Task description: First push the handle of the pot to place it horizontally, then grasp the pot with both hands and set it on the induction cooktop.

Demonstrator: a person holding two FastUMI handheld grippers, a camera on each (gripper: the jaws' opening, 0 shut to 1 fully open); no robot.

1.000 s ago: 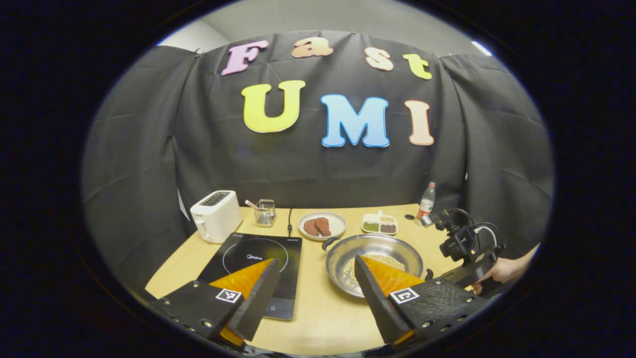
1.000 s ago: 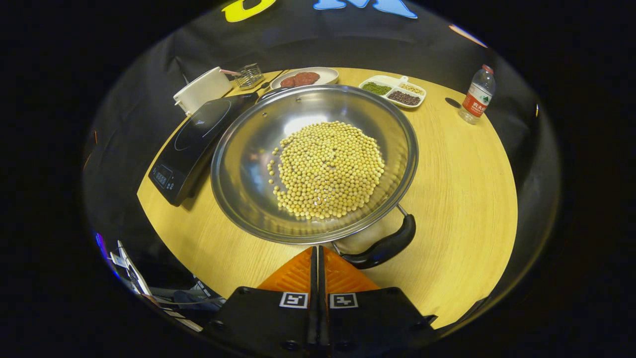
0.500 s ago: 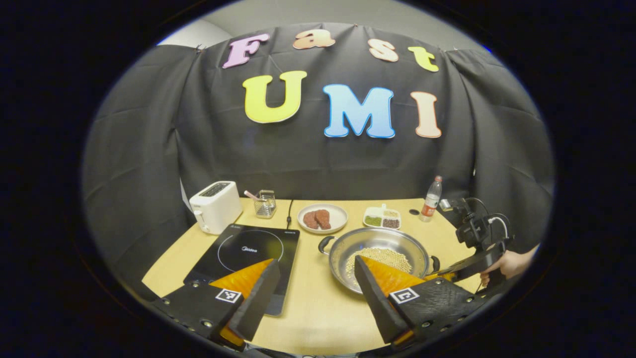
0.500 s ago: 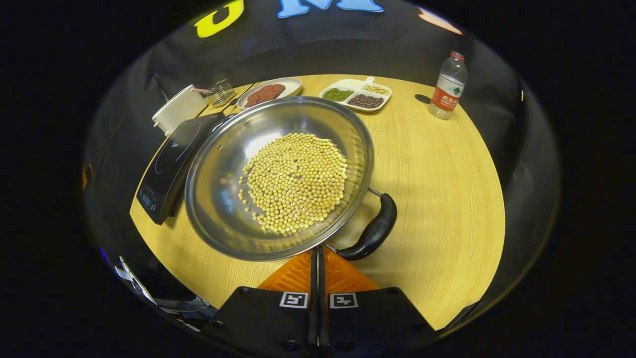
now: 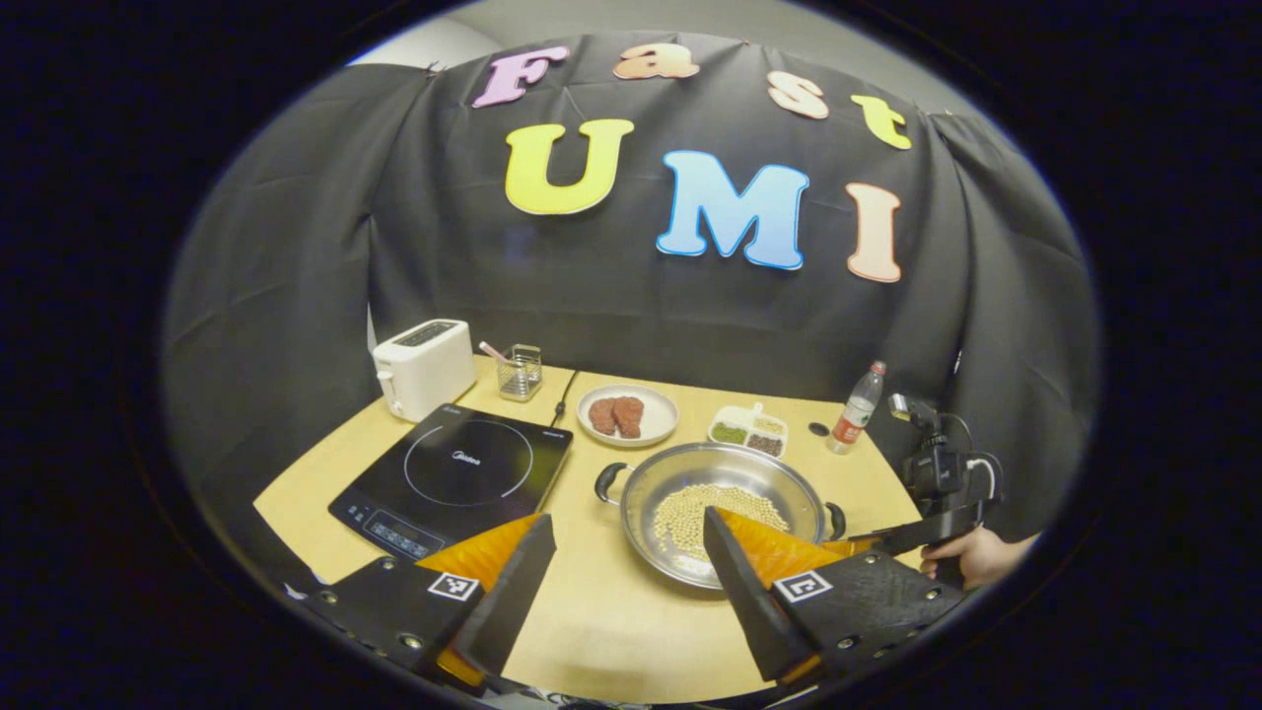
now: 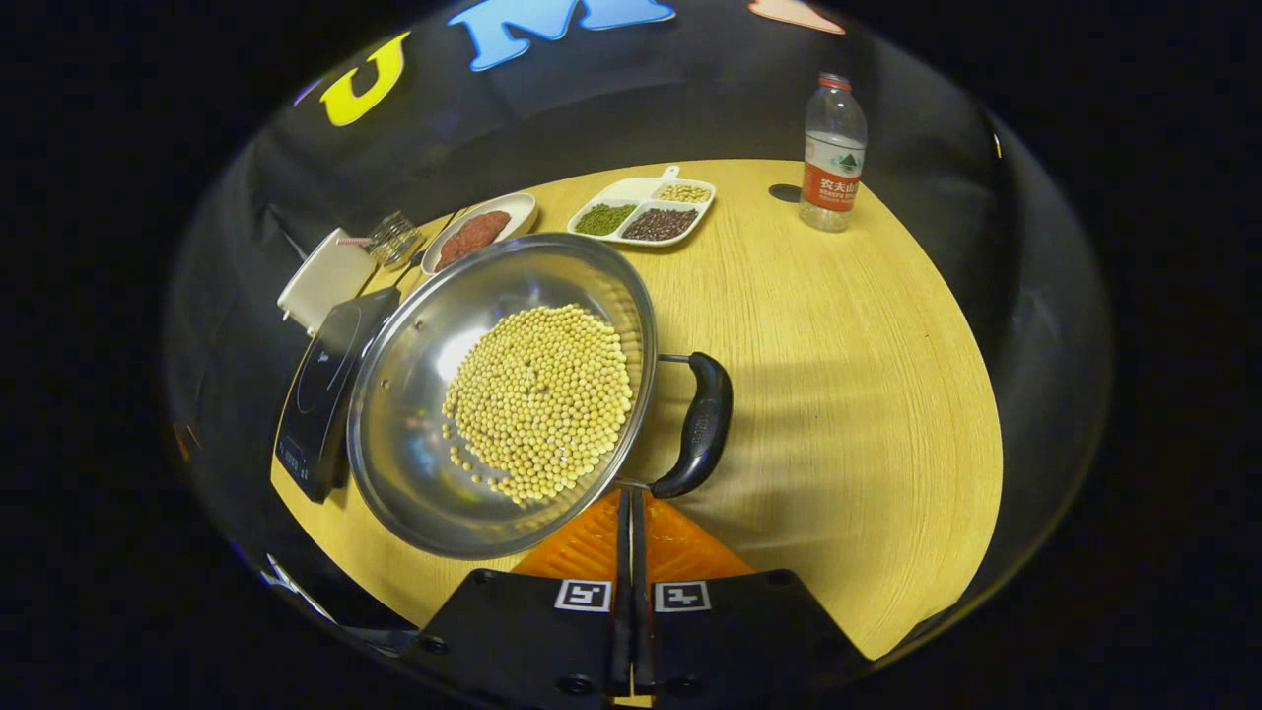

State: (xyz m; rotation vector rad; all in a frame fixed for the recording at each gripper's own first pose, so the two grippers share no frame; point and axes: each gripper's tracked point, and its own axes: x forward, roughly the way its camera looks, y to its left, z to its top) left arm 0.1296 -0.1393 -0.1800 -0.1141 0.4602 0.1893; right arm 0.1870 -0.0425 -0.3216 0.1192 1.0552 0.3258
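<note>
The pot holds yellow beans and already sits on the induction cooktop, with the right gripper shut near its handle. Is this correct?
Not quite. In the right gripper view the pot sits on the table, beside the induction cooktop. The beans, the shut right gripper and the handle are as described.

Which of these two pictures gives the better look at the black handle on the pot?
The right gripper view: the pot handle sits close and whole, just ahead of the shut right gripper. In the left gripper view the same handle is far off, small and edge-on.
</note>
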